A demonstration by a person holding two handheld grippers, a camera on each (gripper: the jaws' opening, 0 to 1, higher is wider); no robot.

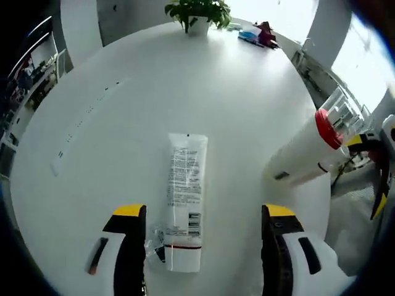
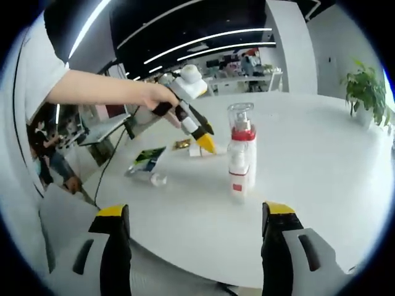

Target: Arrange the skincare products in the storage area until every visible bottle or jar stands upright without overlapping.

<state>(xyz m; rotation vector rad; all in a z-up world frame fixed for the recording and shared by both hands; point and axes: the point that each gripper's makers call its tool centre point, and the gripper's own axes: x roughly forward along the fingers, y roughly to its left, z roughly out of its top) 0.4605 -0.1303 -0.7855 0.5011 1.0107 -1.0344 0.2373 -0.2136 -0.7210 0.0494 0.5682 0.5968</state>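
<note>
In the left gripper view, the left tool [image 1: 203,246] has its two yellow-tipped jaws spread wide, pinching nothing, and between them lies one white tube [image 1: 184,206], flat on the white tabletop [image 1: 123,123] with its printed side up and its capped end nearest the camera. Just beside that cap, close to the left jaw, sits a small clear crumpled bit of plastic [image 1: 154,237]; what it is cannot be told. Farther out to the right stand two pump bottles [image 1: 311,151] close together, white-bodied with a red collar and clear caps, and beyond them the right tool [image 1: 376,166] enters from the edge of the view. At the far edge of the tabletop is one potted plant [image 1: 199,13], with a few colourful items [image 1: 256,34] near it. In the right gripper view, the right tool [image 2: 192,246] also has its jaws wide apart and empty. Ahead of it the two pump bottles [image 2: 241,154] stand upright, one in front of the other, touching or nearly so. Behind them a hand [image 2: 151,95] holds the left tool [image 2: 200,139], angled down at the tabletop [image 2: 321,160]. One dark green packet [image 2: 145,161] lies flat to the left, and the potted plant [image 2: 367,92] stands far right.
</note>
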